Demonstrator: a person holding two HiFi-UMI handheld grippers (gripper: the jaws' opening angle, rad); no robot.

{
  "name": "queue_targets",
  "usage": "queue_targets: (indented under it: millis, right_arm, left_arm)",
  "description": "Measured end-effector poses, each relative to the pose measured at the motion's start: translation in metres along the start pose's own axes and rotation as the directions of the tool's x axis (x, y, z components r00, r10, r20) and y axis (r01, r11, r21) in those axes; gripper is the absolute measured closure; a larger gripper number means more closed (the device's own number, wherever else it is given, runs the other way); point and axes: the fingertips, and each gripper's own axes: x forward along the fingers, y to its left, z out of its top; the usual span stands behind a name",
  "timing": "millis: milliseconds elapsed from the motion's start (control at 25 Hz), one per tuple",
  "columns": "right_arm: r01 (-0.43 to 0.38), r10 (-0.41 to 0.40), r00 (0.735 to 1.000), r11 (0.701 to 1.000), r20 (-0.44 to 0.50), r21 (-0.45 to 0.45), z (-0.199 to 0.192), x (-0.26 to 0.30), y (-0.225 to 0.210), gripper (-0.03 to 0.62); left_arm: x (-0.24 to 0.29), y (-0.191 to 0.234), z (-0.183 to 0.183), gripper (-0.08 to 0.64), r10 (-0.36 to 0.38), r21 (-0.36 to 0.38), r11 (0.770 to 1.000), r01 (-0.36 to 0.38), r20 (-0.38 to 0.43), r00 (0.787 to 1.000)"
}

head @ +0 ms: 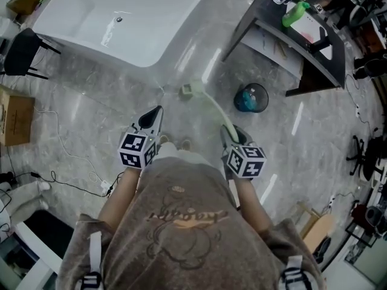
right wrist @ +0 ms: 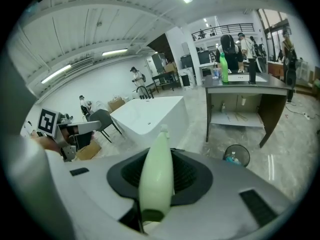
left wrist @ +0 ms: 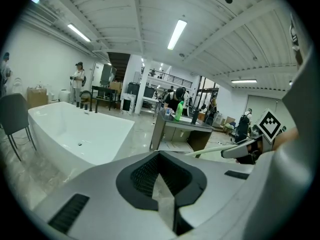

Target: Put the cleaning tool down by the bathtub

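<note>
The white bathtub (head: pixel 124 17) stands at the upper left of the head view and shows again in the left gripper view (left wrist: pixel 75 134) and the right gripper view (right wrist: pixel 150 116). The cleaning tool is a long pale green handle (head: pixel 213 107) with a small head (head: pixel 188 90) over the floor just short of the tub's near corner. My right gripper (head: pixel 228 130) is shut on the handle's near end, and the handle (right wrist: pixel 156 176) runs forward out of its jaws toward the tub. My left gripper (head: pixel 154 115), level with it on the left, is shut (left wrist: pixel 162 184) and holds nothing.
A dark desk (head: pixel 314 44) with a green bottle (head: pixel 294 12) stands at the upper right. A round bin (head: pixel 251 97) sits on the floor before it. A black chair (head: pixel 21 50) and a cardboard box (head: pixel 13 119) are at the left, with cables (head: pixel 72 162) trailing over the floor.
</note>
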Motion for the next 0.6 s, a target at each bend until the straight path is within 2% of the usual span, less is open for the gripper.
queue_targets:
  millis: [240, 600]
  right_arm:
    - [0.002, -0.002, 1.000, 1.000, 0.001, 0.006, 0.018, 0.021, -0.001, 0.483]
    - [0.025, -0.026, 1.000, 0.999, 0.015, 0.039, 0.039, 0.058, -0.001, 0.483]
  left_arm:
    - [0.020, 0.012, 0.009, 0.555, -0.005, 0.001, 1.000, 0.005, -0.006, 1.000]
    - [0.057, 0.037, 0.029, 0.554, -0.050, 0.013, 0.999, 0.050, 0.002, 0.999]
